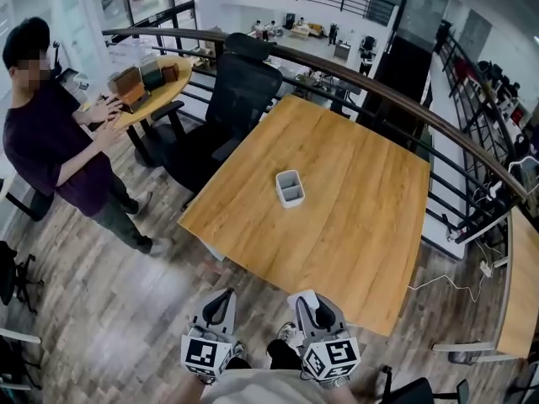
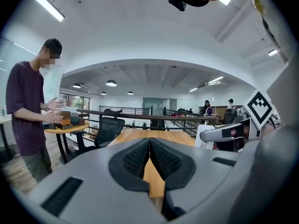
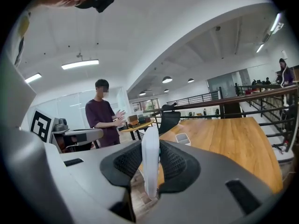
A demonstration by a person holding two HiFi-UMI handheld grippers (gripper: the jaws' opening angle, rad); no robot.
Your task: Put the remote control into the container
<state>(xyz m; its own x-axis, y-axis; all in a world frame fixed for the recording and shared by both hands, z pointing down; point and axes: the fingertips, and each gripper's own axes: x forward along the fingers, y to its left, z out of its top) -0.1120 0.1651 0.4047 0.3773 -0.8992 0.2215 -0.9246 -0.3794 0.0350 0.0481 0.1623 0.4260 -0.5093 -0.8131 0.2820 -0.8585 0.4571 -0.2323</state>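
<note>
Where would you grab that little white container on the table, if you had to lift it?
Probably from straight above. The container stands upright on the table with its open top facing up and a divider across the middle, so one jaw could drop inside and the other stay outside, pinching a thin wall at the rim.

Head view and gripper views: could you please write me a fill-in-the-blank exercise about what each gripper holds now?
1. The right gripper holds a white ___ between its jaws.
2. The jaws of the left gripper are shut on ___.
3. The white container stands on the wooden ___.
Missing words: remote control; nothing; table.
</note>
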